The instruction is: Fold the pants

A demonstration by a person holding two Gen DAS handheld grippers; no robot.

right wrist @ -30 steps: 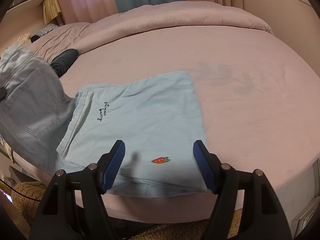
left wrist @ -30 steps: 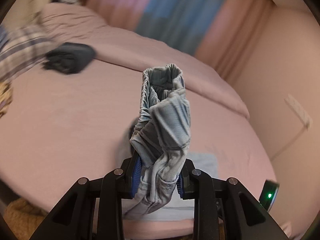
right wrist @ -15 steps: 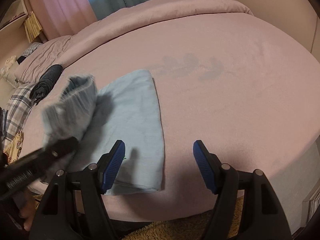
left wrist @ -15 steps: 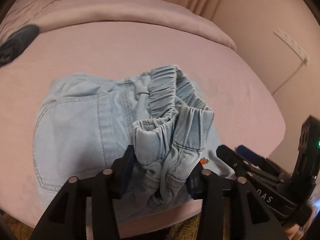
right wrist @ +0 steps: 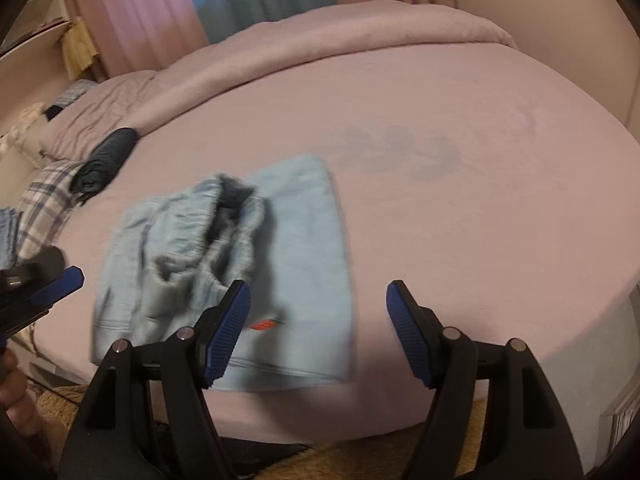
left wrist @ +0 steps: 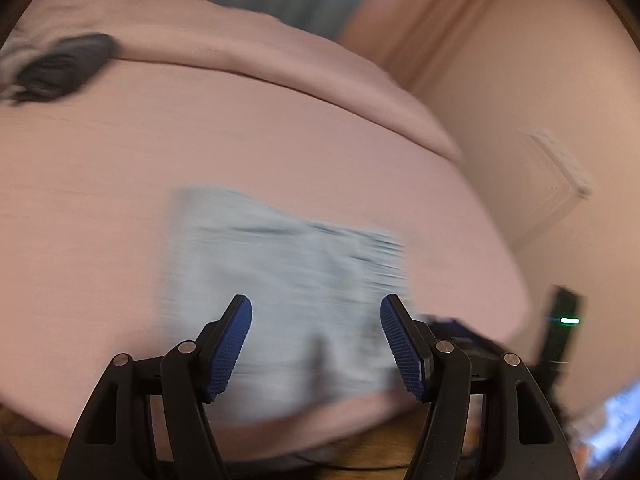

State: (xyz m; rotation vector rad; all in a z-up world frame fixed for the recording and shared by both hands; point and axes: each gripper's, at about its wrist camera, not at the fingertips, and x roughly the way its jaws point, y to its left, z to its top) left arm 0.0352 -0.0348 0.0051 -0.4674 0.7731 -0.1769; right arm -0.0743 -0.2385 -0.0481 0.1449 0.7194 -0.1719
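Pants [right wrist: 180, 248] lie crumpled, waistband gaping, on bed [right wrist: 440, 208].

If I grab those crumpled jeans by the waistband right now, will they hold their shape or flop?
Likely flop: the jeans lie in a slumped, creased heap on the folded light-blue garment. The gathered waistband probably stretches. Denim looks thickish, so they may hang heavily.

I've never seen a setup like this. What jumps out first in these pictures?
A crumpled pair of light blue pants lies near the front edge of a big pink bed, partly on a flat, folded blue garment with a small red strawberry. The left gripper has just been opening, with nothing between its blue pads, and the right gripper is open and empty too.
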